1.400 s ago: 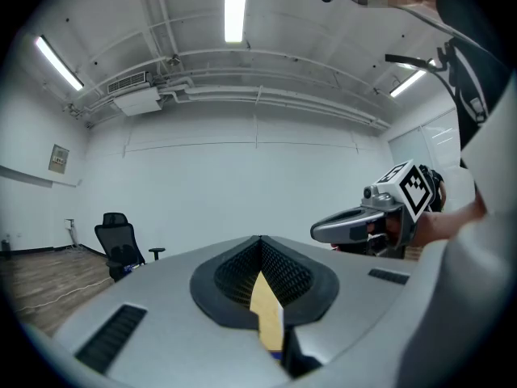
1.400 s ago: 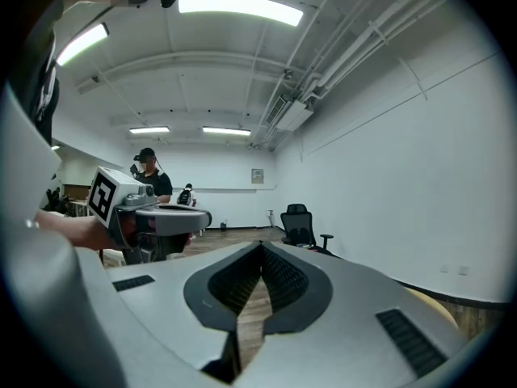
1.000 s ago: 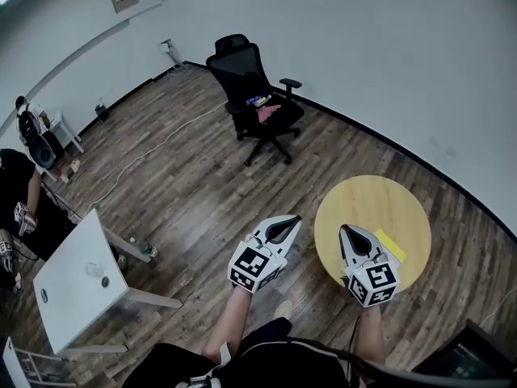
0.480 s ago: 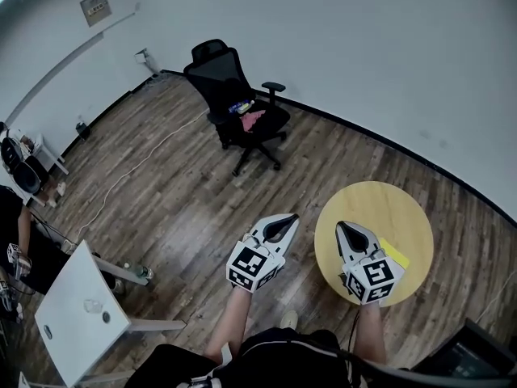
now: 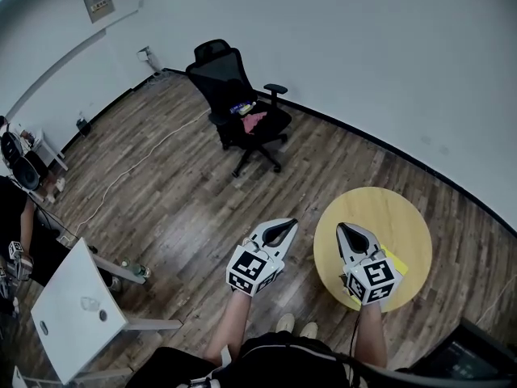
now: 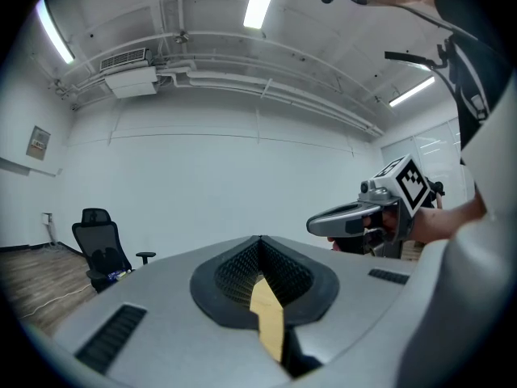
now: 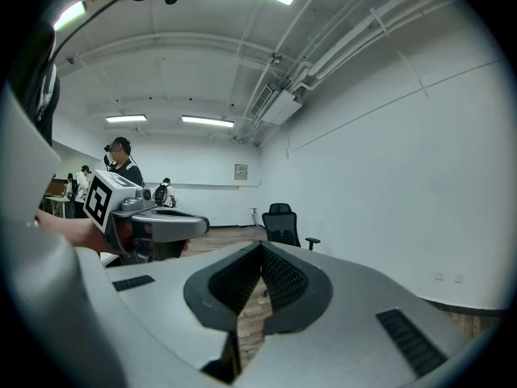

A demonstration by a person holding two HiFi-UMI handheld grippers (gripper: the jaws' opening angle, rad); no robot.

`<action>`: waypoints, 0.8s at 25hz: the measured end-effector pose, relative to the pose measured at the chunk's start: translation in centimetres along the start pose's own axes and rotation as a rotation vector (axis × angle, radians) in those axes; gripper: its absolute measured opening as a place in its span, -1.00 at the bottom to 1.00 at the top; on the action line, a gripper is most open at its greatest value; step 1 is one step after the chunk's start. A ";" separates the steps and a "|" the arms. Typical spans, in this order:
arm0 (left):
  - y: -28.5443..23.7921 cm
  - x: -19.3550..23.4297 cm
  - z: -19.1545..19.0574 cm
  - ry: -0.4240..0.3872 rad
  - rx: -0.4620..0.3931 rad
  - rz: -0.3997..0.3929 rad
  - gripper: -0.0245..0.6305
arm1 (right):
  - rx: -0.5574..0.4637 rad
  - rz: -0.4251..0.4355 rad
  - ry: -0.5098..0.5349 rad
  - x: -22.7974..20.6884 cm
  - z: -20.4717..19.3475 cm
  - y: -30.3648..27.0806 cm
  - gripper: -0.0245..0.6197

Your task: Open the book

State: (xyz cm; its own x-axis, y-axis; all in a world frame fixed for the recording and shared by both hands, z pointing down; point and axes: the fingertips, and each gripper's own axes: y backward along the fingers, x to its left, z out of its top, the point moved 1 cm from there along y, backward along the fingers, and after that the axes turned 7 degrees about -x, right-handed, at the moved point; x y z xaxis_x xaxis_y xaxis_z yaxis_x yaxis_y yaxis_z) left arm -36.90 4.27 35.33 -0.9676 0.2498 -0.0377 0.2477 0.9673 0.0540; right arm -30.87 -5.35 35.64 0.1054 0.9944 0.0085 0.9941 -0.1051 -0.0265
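A round yellow table (image 5: 380, 212) stands on the wooden floor at the right of the head view. On its near right lies a yellow book (image 5: 396, 260), mostly hidden behind my right gripper's marker cube. My right gripper (image 5: 342, 229) hangs over the table's near left part, shut and empty. Left of the table's edge, over the floor, my left gripper (image 5: 287, 225) is also shut and holds nothing. In the left gripper view its tips (image 6: 260, 239) meet, and the right gripper (image 6: 313, 225) shows beside it. The right gripper view shows closed tips (image 7: 262, 246) and the left gripper (image 7: 202, 221).
A black office chair (image 5: 239, 95) with small items on its seat stands by the far wall. A white table (image 5: 77, 309) is at lower left, with a person (image 5: 12, 208) beside it. A dark object (image 5: 462, 356) sits at bottom right. A cable (image 5: 137, 168) runs across the floor.
The head view has swung, so the chair and white table sit further left. Both grippers stay side by side and shut. My feet now show below them.
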 end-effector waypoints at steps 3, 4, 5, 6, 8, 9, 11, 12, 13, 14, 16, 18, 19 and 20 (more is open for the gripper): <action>0.0 -0.1 0.2 0.000 0.002 0.004 -0.93 | -0.004 -0.001 -0.001 -0.2 0.2 0.1 -0.91; 0.0 -0.1 0.1 0.002 0.001 0.003 -0.93 | -0.002 -0.004 0.003 -0.2 0.2 0.3 -0.90; 0.0 -0.1 0.1 0.006 -0.001 0.002 -0.93 | 0.001 -0.007 0.008 -0.2 0.2 0.5 -0.90; -0.1 -0.2 0.1 0.010 -0.003 -0.002 -0.93 | 0.004 -0.014 0.012 -0.3 0.1 0.9 -0.91; -0.7 -0.9 0.2 0.015 -0.007 -0.026 -0.93 | 0.005 -0.048 0.016 -0.9 0.1 2.1 -0.90; -1.2 -1.5 0.2 0.016 -0.010 -0.047 -0.93 | 0.004 -0.074 0.016 -1.4 0.2 2.9 -0.91; -2.5 -3.3 0.3 0.012 -0.014 -0.104 -0.93 | -0.002 -0.133 0.013 -2.7 0.2 4.8 -0.91; -3.2 -4.3 0.3 0.009 -0.016 -0.135 -0.93 | -0.005 -0.162 0.012 -3.3 0.3 5.8 -0.91; -3.9 -5.4 0.4 0.006 -0.018 -0.167 -0.93 | -0.008 -0.191 0.011 -4.0 0.3 6.8 -0.90; -4.6 -6.5 0.4 0.003 -0.019 -0.197 -0.93 | -0.010 -0.218 0.012 -4.6 0.3 7.9 -0.90; -5.9 -8.5 0.3 0.001 -0.022 -0.251 -0.93 | -0.014 -0.270 0.014 -5.7 0.3 10.0 -0.91; -7.0 -10.5 0.4 0.005 -0.024 -0.299 -0.93 | -0.015 -0.321 0.013 -6.6 0.2 12.3 -0.90; -7.5 -11.5 0.4 0.007 -0.026 -0.324 -0.93 | -0.014 -0.348 0.013 -7.0 0.2 13.4 -0.91; -8.2 -12.6 0.4 0.009 -0.028 -0.351 -0.93 | -0.013 -0.377 0.012 -7.6 0.1 14.6 -0.90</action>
State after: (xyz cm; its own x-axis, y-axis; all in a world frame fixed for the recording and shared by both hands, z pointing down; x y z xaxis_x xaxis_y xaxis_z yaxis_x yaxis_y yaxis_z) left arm -26.75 -6.76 34.95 -0.9939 -0.0986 -0.0502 -0.1019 0.9926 0.0665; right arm -17.12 -14.39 35.05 -0.2674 0.9632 0.0269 0.9635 0.2676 -0.0063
